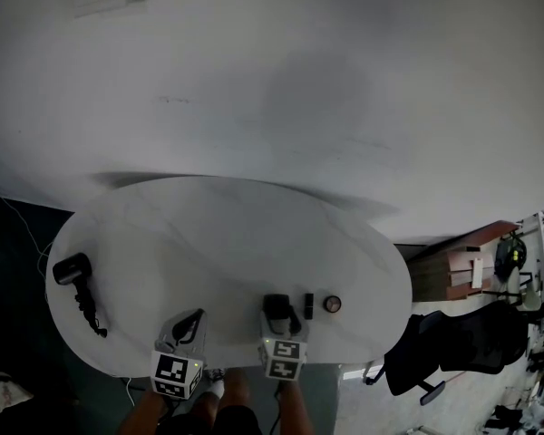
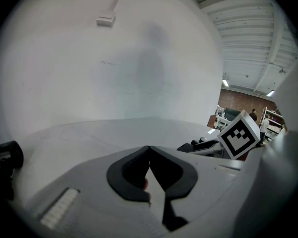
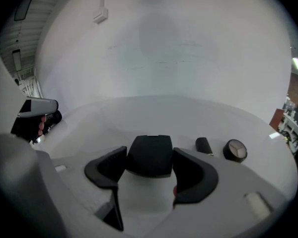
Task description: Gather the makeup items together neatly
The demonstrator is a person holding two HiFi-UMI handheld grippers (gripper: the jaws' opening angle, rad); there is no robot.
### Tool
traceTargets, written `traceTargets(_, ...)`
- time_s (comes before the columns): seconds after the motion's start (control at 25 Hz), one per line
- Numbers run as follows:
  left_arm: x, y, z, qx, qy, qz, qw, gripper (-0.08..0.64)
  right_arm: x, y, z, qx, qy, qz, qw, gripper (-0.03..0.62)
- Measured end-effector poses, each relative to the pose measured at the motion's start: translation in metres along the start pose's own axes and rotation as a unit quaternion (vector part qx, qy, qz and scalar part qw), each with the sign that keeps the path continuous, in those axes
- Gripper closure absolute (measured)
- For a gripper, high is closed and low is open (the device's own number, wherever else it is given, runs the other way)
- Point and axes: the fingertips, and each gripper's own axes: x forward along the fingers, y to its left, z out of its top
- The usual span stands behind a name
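Observation:
Near the front edge of the white oval table (image 1: 227,234), three dark makeup items lie in a row. My right gripper (image 1: 282,319) has a jaw on each side of a black square case (image 1: 275,307), both touching it. In the right gripper view the case (image 3: 150,155) fills the gap of that gripper (image 3: 150,166). To its right lie a short black lipstick tube (image 3: 203,145) (image 1: 308,304) and a round dark compact (image 3: 235,150) (image 1: 332,304). My left gripper (image 1: 189,323) hovers to the left over bare tabletop; in its own view the left gripper (image 2: 149,148) has its jaws closed tip to tip with nothing between.
A black hair dryer (image 1: 73,271) with its cord lies at the table's far left edge and shows as the hair dryer (image 2: 5,156) in the left gripper view. A white wall stands behind the table. A black office chair (image 1: 435,352) and a wooden desk (image 1: 453,270) stand off to the right.

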Motion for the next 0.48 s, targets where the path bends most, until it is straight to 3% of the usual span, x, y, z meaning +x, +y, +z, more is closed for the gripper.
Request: traceTargets(0.48, 0.0002, -0.0085, -0.0097, 0.004, 0.011, 0.0, 0.9999, 0.549, 0.0055, -0.0038, -0.0099, 0.021, -0.003, 0.015, 1.0, 0.295)
